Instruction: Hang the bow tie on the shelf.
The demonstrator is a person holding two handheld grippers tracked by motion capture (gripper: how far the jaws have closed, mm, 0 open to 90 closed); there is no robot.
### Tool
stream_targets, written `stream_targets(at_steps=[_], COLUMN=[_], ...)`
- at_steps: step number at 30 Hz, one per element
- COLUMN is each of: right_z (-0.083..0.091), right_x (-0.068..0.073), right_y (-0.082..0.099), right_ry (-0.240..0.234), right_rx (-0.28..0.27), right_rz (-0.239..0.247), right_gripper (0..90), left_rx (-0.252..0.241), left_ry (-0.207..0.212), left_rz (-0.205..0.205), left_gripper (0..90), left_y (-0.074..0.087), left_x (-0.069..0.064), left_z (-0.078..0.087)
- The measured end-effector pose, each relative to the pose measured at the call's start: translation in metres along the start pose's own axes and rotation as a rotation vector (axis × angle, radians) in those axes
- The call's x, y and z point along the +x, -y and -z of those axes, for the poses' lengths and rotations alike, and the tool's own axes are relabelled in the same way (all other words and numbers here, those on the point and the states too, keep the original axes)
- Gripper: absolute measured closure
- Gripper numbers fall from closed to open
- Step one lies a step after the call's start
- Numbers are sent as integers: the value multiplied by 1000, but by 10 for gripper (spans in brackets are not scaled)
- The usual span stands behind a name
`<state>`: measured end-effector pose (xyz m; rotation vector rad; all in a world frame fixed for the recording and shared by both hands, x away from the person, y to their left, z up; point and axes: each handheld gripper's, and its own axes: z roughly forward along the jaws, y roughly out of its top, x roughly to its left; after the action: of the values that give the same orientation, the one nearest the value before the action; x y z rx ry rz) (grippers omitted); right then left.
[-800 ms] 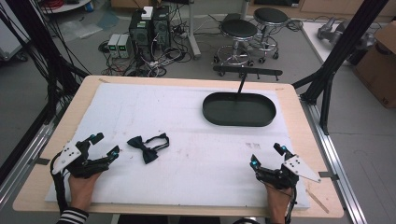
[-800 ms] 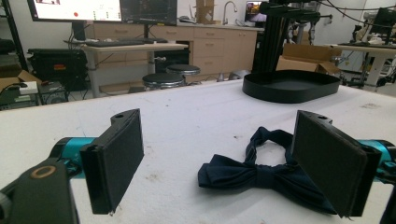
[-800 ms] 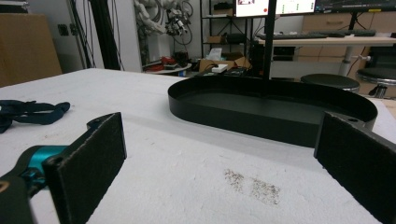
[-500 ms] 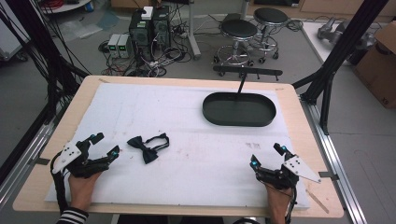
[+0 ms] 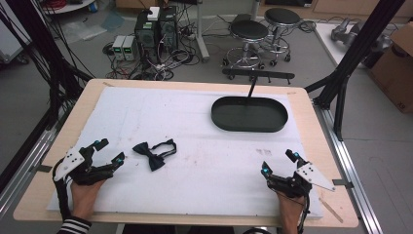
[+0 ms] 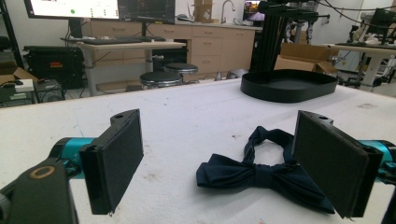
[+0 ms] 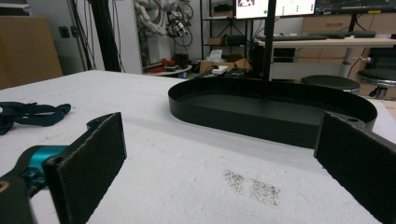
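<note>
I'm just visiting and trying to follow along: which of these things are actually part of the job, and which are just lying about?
Part of the job:
- dark bow tie, lying on the white mat just in front of the open left tool
- open right tool, resting apart
- probably the empty black oval tray

Just lying about:
- stools
- computer boxes and cables on the floor
- cardboard box

The bow tie (image 5: 155, 153) near the left is dark navy — plain, with no pattern. The left tongs (image 5: 108, 151) and right tongs (image 5: 278, 162) are black with teal tips; each carries a pale grey plate. The oval tray (image 5: 249, 114) far right is matte black. The tabletop (image 5: 311, 105) shows light wood at its edges under a white cover, marked with a faint dark speckled smudge (image 7: 254, 185) — grey-brown. A sleeve (image 5: 74, 226) at the near left is striped black and white.
</note>
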<state>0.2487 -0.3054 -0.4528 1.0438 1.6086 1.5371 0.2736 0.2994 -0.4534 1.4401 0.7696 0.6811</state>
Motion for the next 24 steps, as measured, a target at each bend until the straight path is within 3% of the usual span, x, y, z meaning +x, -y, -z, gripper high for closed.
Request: stream_targets(at_steps=[9, 11, 15, 21, 24], right_z=[0, -1, -1, -1, -1], right_x=[0, 0, -1, 0, 0], right_y=[0, 0, 0, 0, 0], right_ry=[0, 0, -2, -2, -1], right_rx=[2, 1, 4, 4, 4], right_rz=[0, 8, 6, 6, 7], right_gripper=[12, 12, 12, 12, 12], left_rx=[3, 34, 84, 163, 232], left_ry=[-1, 3, 13, 42, 60], left_rz=[15, 56, 75, 24, -14], left_gripper=[168, 166, 161, 161, 161], left_y=[0, -2, -5, -18, -29], left_x=[1, 4, 6, 5, 4], left_z=[-1, -2, -5, -13, -21])
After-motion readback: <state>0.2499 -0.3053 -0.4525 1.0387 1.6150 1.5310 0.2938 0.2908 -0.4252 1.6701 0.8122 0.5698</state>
